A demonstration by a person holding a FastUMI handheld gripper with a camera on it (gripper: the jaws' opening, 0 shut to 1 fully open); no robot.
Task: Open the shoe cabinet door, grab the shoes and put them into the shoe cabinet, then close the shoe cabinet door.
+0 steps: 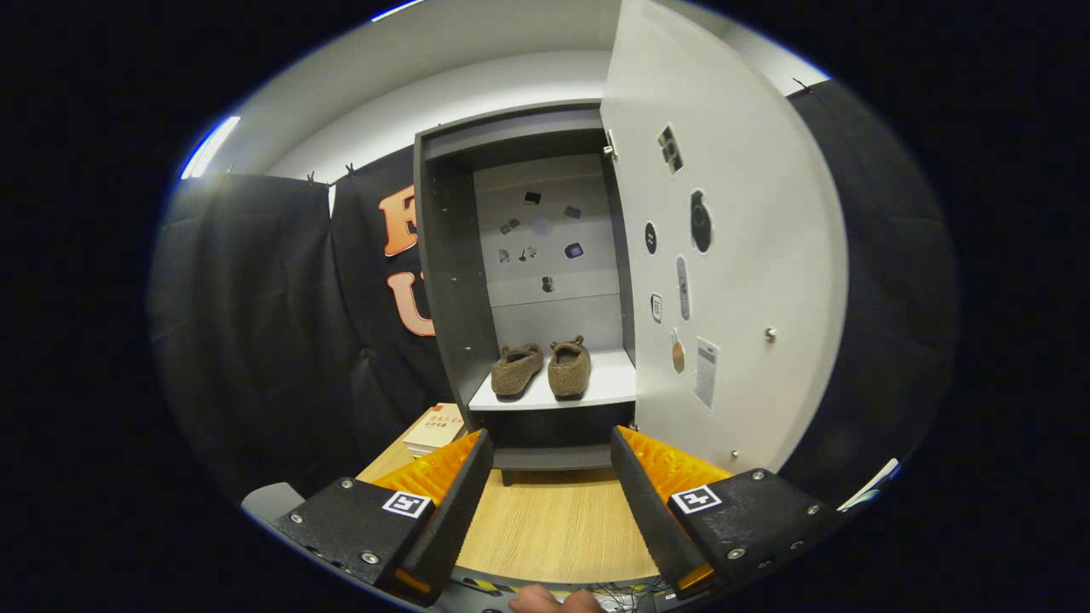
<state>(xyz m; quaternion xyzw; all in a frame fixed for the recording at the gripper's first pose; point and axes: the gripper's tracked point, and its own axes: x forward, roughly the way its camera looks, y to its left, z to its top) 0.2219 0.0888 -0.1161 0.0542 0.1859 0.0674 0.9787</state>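
Two fuzzy brown shoes (542, 369) sit side by side on the white shelf (609, 387) inside the cabinet (451, 281), toes pointing inward. They look soft and light, likely to squash under pressure; the heel rim seems the best place to grip. The door (749, 255) stands wide open, hinged on the right, with a small knob (770, 335) near its free edge. The claw (552, 485) is spread apart and holding nothing, hovering over the wooden desk (553, 528) well short of the cabinet. A book (436, 428) lies beside the cabinet's base.
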